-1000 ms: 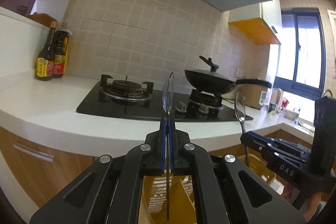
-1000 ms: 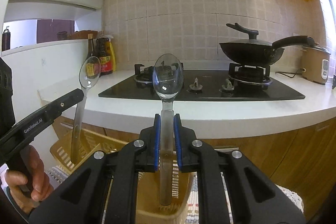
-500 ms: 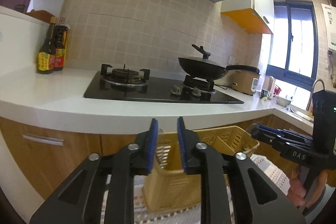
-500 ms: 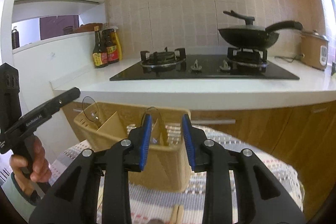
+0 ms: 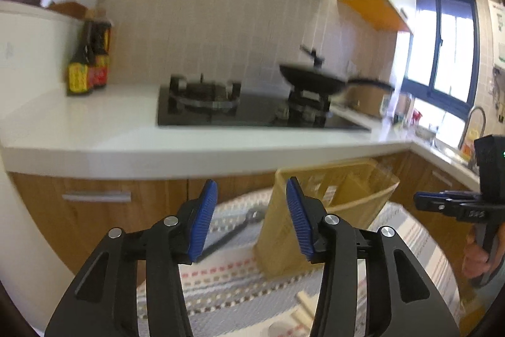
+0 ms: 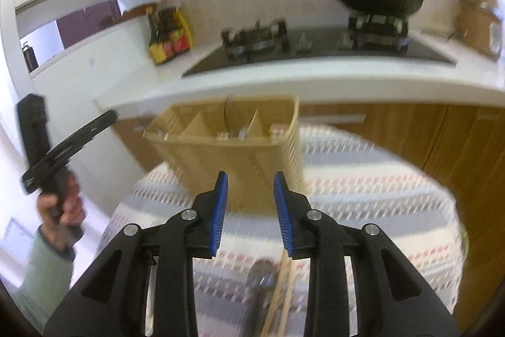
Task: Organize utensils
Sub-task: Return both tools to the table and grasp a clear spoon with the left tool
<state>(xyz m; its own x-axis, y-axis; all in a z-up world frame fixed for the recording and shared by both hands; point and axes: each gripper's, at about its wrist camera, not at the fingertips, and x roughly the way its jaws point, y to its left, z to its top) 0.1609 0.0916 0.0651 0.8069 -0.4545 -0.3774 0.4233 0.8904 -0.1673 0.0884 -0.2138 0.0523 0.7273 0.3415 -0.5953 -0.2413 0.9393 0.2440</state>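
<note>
Left claw [image 5: 251, 218]: spread, blue pads apart, nothing between them; it hangs above the striped cloth near the caddy's left side.
Right claw [image 6: 249, 210]: spread and empty too, facing the caddy's front wall from just above the desk.
Caddy [image 6: 221, 147]: a tan plastic utensil holder with dividers, upright on the round desk [image 6: 378, 179]; some thin metal handles appear to stand in its middle compartment, though blur makes this hard to confirm.
Loose utensils: a dark spatula [image 5: 233, 234] lies flat on the cloth just left of the caddy; a metal spoon [image 6: 260, 277] and a pair of wooden chopsticks [image 6: 279, 299] lie side by side below the right claw.
Handling, spoon: stiff, light, smooth steel, likely slippery; best pinched across the flat handle near mid-length, not the bowl.
Handling, chopsticks: light, rigid, prone to roll or scissor apart; a grip across both sticks near the middle should keep them together.
Handling, spatula: long and thin; take the handle, keeping the head clear.
Stage: probably between placements, with three items left to sort.
</note>
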